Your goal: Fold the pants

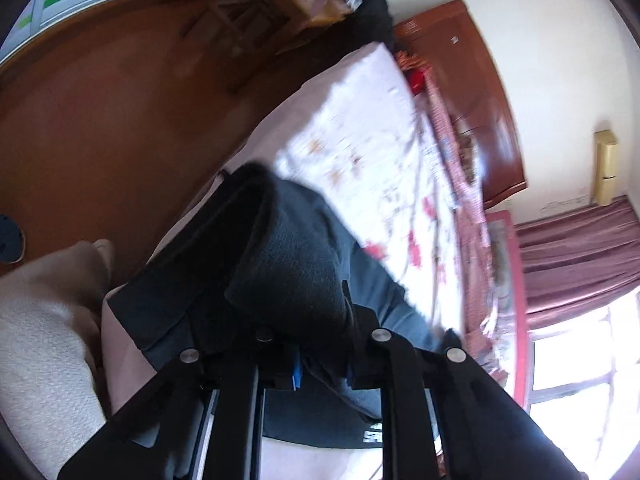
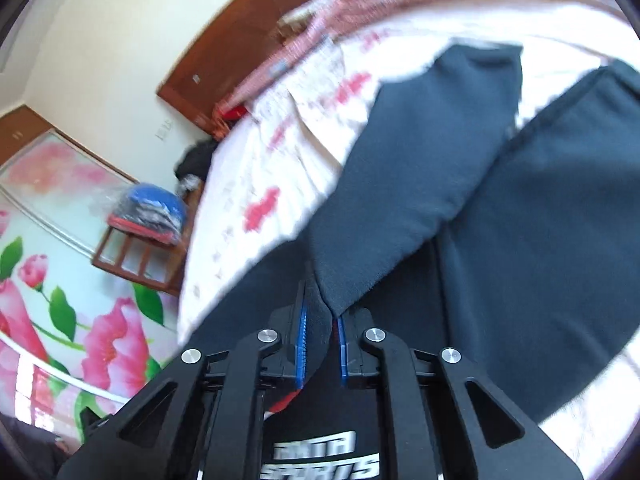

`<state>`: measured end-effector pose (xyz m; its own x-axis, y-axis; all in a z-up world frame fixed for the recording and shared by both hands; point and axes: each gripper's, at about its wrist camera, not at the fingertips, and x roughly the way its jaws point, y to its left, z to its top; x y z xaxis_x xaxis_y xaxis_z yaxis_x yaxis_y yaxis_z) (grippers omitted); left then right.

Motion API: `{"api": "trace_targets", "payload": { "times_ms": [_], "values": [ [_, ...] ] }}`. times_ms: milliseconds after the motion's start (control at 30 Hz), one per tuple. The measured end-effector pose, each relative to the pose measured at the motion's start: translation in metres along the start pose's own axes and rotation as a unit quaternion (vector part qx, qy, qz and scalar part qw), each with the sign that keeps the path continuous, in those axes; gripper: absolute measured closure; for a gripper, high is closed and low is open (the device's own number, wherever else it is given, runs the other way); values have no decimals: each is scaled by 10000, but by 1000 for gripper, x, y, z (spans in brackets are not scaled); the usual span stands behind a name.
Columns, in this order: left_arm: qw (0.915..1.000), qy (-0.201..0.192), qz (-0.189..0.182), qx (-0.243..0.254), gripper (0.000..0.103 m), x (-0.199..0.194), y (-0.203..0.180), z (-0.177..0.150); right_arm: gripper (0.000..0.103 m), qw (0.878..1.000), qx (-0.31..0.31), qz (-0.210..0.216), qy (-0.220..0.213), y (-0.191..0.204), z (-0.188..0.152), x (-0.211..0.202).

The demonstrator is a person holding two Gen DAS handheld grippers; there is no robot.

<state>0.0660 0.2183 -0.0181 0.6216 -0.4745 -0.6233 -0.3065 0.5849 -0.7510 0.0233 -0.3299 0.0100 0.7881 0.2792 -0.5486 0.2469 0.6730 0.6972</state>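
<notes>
Dark navy pants [image 2: 520, 216] lie on a bed with a floral sheet [image 2: 264, 168]. A white "SPORTS" print [image 2: 324, 464] shows near the camera. My right gripper [image 2: 322, 344] is shut on a lifted fold of the pants, the cloth pinched between its blue pads [image 2: 302, 340]. One leg [image 2: 432, 160] hangs up from it; the other leg lies flat at the right. My left gripper [image 1: 320, 372] is shut on a thick ribbed part of the pants [image 1: 296, 264], which bunches over its fingers and hides the tips.
A wooden headboard [image 1: 472, 92] and a red patterned quilt [image 1: 472, 216] lie at the bed's far side. A wooden stool [image 1: 256, 20] with bagged clothes stands on the brown floor [image 1: 100, 120]. A flower-painted wardrobe door [image 2: 60, 264] is on the left. A window with maroon curtains [image 1: 576, 256] is to the right.
</notes>
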Motion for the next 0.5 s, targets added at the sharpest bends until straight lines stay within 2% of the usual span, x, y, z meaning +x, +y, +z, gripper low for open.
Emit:
{"api": "trace_targets", "payload": {
  "times_ms": [100, 200, 267, 333, 400, 500],
  "values": [
    [9997, 54, 221, 81, 90, -5, 7, -2, 93, 9999, -99, 64, -50, 1, -14, -25],
    [9949, 288, 926, 276, 89, 12, 24, -5, 93, 9988, -328, -258, 253, -12, -41, -22],
    [9899, 412, 1306, 373, 88, 16, 44, -13, 93, 9983, -109, -369, 437, -33, -57, -11],
    [9887, 284, 1412, 409, 86, 17, 47, -19, 93, 9972, 153, -520, 511, -52, -66, -2],
    [9860, 197, 1533, 629, 83, 17, 43, -20, 93, 9963, 441, -467, 569, -70, -71, 2],
    [9807, 94, 1697, 967, 84, 16, 34, -23, 93, 9967, 266, -475, 598, -70, -70, 5]
  ]
}}
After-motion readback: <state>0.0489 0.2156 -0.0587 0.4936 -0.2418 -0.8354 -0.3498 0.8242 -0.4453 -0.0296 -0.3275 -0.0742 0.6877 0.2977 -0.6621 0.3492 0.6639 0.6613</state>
